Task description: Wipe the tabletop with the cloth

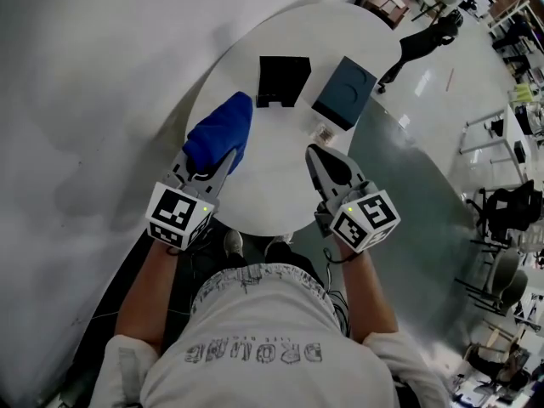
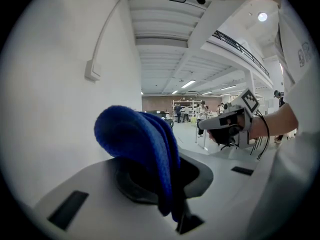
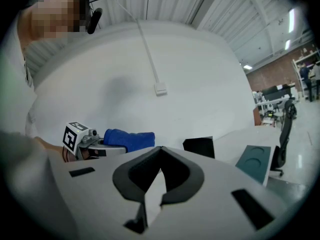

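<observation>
In the head view my left gripper is shut on a thick blue cloth, which bulges out past its jaws over the left edge of the round white table. In the left gripper view the cloth fills the jaws, hangs over them and hides the fingertips. My right gripper hovers over the table's near right part, its jaws shut tip to tip with nothing between them. Both gripper views tilt upward toward the wall and ceiling.
A black box and a dark teal block with round recesses sit at the table's far side. A small clear item lies just in front of the block. A white wall runs along the left; chairs and desks stand at the far right.
</observation>
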`<action>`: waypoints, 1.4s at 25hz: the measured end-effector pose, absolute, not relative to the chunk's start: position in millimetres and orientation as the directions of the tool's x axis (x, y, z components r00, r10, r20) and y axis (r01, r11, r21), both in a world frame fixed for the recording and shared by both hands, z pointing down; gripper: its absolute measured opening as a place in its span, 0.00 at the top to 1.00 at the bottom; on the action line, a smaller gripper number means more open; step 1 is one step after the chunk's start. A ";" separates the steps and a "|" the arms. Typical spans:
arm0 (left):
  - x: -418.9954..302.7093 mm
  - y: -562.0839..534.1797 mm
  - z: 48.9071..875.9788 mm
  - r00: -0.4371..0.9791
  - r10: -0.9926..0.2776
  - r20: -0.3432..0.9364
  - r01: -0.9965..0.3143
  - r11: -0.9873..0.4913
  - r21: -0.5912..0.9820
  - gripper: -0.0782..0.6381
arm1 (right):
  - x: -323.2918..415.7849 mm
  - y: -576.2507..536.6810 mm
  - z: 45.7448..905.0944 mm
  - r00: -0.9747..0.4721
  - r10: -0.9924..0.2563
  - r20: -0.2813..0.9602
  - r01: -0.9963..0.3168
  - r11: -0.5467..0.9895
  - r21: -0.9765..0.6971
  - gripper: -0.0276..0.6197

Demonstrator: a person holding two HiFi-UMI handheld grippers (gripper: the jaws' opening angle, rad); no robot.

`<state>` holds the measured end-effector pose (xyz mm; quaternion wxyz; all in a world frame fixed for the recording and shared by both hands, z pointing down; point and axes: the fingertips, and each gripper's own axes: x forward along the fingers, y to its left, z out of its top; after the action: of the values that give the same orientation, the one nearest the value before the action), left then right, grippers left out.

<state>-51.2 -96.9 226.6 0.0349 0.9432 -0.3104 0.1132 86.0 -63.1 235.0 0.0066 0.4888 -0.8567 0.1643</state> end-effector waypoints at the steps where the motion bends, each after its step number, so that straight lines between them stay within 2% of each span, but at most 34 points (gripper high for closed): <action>1: -55.4 -98.7 226.2 0.776 -0.586 0.233 -0.602 -0.799 -0.004 0.79 | 83.6 -65.3 234.0 -0.528 -0.832 0.169 -0.835 0.473 -0.281 0.95; 16: -90.2 -113.0 230.6 0.725 -0.651 0.225 -0.672 -0.740 0.023 0.79 | 70.1 -79.6 239.7 -0.567 -0.800 0.195 -0.815 0.510 -0.276 0.95; 35: -80.2 -114.0 233.7 0.731 -0.643 0.228 -0.666 -0.745 0.037 0.79 | 66.0 -78.5 241.3 -0.585 -0.783 0.209 -0.805 0.531 -0.265 0.95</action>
<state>-80.2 -114.0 233.7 0.0581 0.9285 -0.3526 0.1009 66.0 -78.5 241.3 0.0320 0.4542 -0.8743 0.1682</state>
